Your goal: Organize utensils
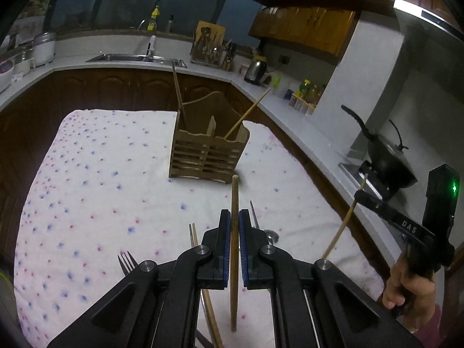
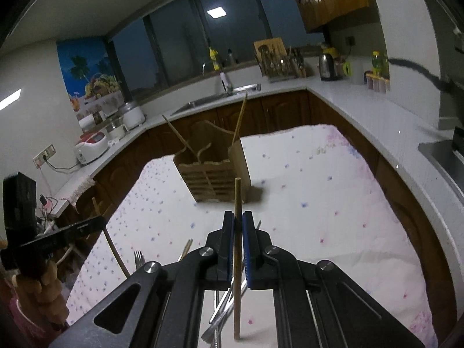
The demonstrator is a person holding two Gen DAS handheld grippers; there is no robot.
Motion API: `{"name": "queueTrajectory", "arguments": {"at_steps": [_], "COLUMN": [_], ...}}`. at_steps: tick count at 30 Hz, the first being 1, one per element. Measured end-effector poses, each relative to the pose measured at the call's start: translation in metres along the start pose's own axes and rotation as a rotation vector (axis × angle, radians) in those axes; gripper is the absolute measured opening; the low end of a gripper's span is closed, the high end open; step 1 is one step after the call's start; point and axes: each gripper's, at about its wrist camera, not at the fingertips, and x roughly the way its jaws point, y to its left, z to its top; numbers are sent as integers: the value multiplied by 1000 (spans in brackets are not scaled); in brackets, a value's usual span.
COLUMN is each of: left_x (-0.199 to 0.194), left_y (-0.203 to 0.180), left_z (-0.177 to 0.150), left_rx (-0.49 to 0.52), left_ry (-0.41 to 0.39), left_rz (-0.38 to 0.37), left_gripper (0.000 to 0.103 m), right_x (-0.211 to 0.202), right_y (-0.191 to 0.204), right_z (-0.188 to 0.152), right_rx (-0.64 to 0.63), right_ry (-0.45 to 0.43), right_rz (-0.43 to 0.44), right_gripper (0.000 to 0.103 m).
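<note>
Dim, bluish, fisheye-warped edges

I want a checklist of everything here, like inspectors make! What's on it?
Surface: table under a white flowered cloth.
Job's things: wooden holder with two chopsticks standing in it; fork, spoon and more chopsticks lie near the front edge.
Clutter: nothing seen.
Grippers: left hand-held gripper shut on a chopstick; right hand-held gripper shut on another chopstick.
Cables: nothing seen on the table.
Surroundings: kitchen counter, sink, kettle.
</note>
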Motion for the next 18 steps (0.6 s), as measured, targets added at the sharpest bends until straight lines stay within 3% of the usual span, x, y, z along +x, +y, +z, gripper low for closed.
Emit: {"name": "queueTrajectory", "arguments": {"at_steps": [7, 18], "left_x": [-11, -15], "left_y": [6, 18], "left_z": [7, 13], "left_rx": [-19, -46], "left_ry": [-58, -103], "left_rz": [-4, 4], "left_gripper": [4, 4], "right_x": [-10, -8], "right_y": [3, -1], "right_z": [17, 23], "right_rx": [-8, 7], "right_ry": [-62, -84], "right_rz": [-8, 2], "right_gripper": [6, 6]}}
